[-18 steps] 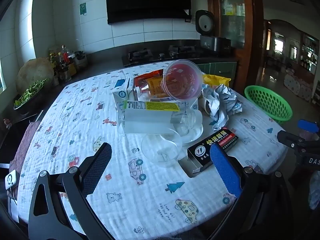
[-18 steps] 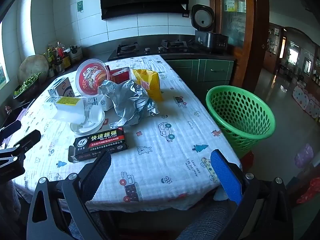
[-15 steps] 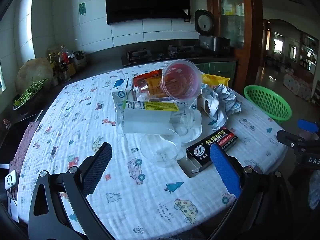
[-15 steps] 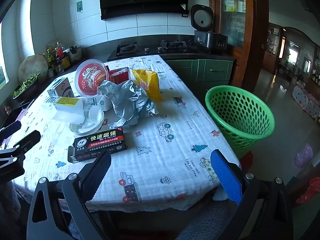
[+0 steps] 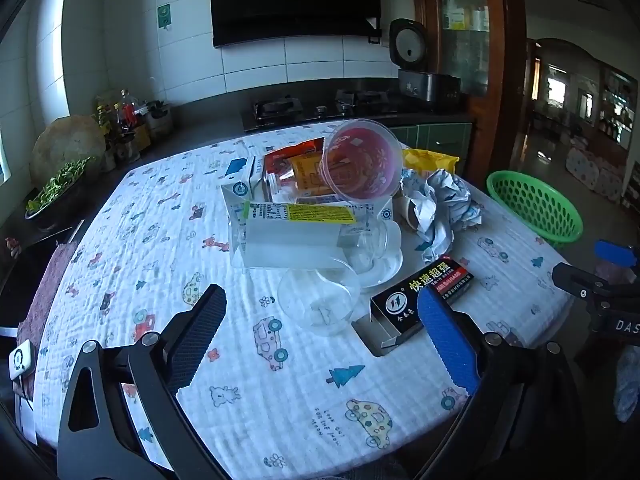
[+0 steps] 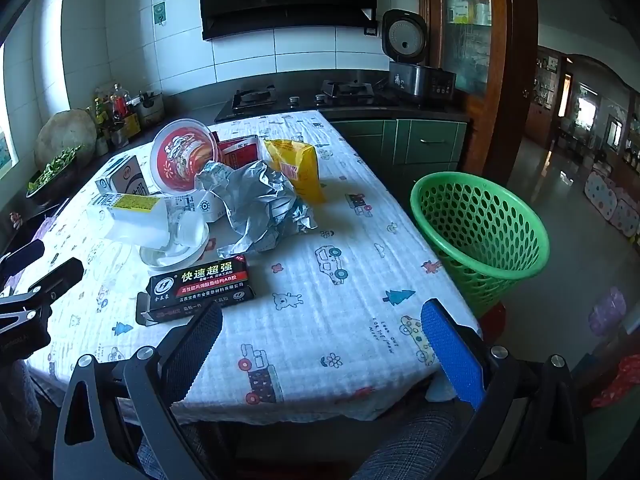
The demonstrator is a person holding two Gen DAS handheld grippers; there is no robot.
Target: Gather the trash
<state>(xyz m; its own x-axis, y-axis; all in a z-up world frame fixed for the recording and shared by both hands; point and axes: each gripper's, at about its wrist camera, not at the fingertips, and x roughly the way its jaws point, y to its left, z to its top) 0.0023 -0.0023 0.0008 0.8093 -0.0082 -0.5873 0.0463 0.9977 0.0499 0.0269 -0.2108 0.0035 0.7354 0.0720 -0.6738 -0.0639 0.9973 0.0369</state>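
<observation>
Trash lies piled on the table with the printed cloth (image 5: 160, 216): a clear plastic cup (image 5: 318, 300) on its side, a black glue box (image 5: 420, 294), a clear bottle with a yellow label (image 5: 296, 232), a red noodle bowl (image 5: 362, 160), crumpled paper (image 5: 440, 204) and a yellow bag (image 6: 296, 168). My left gripper (image 5: 320, 320) is open and empty, just short of the cup. My right gripper (image 6: 320, 340) is open and empty over the table's near edge, with the glue box (image 6: 200, 284) ahead to the left. A green basket (image 6: 480, 232) stands beside the table on the right.
A milk carton (image 6: 124, 178) and a white dish (image 6: 176, 252) sit within the pile. Behind the table are a counter with a stove (image 6: 304, 94), a rice cooker (image 6: 404, 40) and jars (image 5: 124, 120). A bowl of greens (image 5: 56, 188) is on the left.
My left gripper has crept slightly forward toward the clear cup. The right gripper has hardly moved. Both stay open.
</observation>
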